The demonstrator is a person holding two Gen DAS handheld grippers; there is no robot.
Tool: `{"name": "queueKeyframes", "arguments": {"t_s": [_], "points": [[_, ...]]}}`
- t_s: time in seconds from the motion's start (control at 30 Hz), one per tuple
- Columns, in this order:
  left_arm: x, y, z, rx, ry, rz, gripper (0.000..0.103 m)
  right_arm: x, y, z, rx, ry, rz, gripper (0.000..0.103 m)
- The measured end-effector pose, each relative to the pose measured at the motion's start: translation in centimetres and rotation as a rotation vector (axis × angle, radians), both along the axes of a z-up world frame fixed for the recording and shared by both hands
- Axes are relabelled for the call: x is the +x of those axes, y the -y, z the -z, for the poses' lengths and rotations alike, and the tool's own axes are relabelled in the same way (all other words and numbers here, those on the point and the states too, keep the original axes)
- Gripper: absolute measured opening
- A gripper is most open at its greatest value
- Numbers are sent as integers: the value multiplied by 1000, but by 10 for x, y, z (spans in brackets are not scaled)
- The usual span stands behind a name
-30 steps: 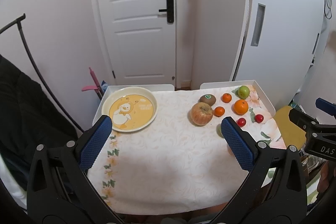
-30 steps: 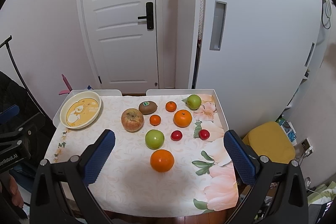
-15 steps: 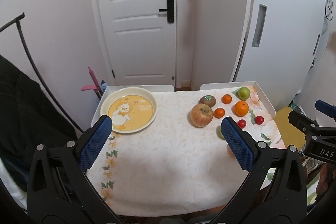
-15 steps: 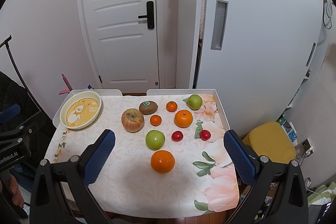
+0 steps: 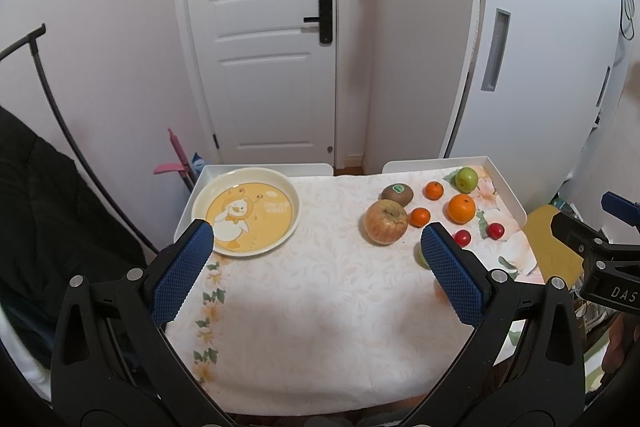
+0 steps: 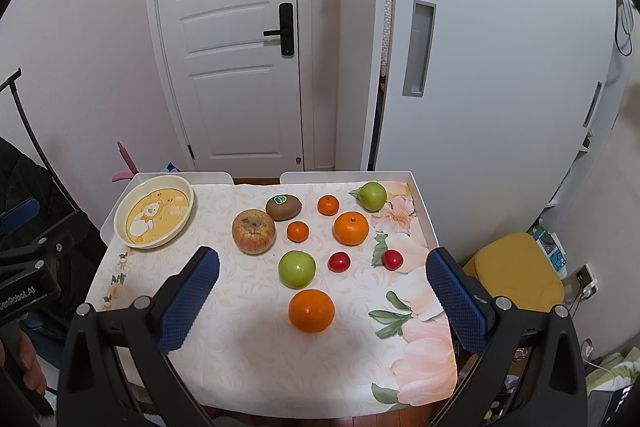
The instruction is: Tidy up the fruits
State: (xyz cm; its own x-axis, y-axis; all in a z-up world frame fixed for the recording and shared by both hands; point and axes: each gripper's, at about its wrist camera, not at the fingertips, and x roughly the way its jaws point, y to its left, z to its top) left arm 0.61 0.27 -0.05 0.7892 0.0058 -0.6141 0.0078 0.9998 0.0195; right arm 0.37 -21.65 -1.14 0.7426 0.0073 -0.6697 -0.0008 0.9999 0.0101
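Observation:
Several fruits lie on the right half of the cloth-covered table (image 6: 248, 347): a big orange (image 6: 311, 310) nearest me, a green apple (image 6: 297, 269), a red-yellow apple (image 6: 253, 230) (image 5: 385, 222), a kiwi (image 6: 283, 207), another orange (image 6: 351, 228), small tangerines, two cherry tomatoes and a far green apple (image 6: 373, 196). A cream plate with a duck picture (image 5: 247, 212) (image 6: 154, 212) sits empty at the far left. My left gripper (image 5: 316, 259) is open and empty above the table's near left. My right gripper (image 6: 322, 287) is open and empty above the big orange.
The table has a raised white rim (image 6: 424, 211). A white door (image 6: 236, 39) and a white cabinet (image 6: 480, 67) stand behind it. A yellow stool (image 6: 516, 267) is to the right, a dark rack and clothing (image 5: 40, 187) to the left.
Both views have shifted only slightly; the fruits and plate have not moved and both grippers stay open.

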Motion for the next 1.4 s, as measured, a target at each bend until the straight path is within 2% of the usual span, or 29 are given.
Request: {"name": "queueKeyframes", "arguments": {"t_s": [0.93,1.13,1.23,1.4], "points": [[13,0,1,-7,-5,17,103,2,-4,0,8,4,11,103],[27,-1,6,-22,-44,75,103,1,-1,1,8,-9,35,103],[37,1,16,-49,-80,128,103,2,5,3,-4,-23,57,103],[48,22,37,-47,-124,182,103,3,27,18,-10,-35,64,103]]}}
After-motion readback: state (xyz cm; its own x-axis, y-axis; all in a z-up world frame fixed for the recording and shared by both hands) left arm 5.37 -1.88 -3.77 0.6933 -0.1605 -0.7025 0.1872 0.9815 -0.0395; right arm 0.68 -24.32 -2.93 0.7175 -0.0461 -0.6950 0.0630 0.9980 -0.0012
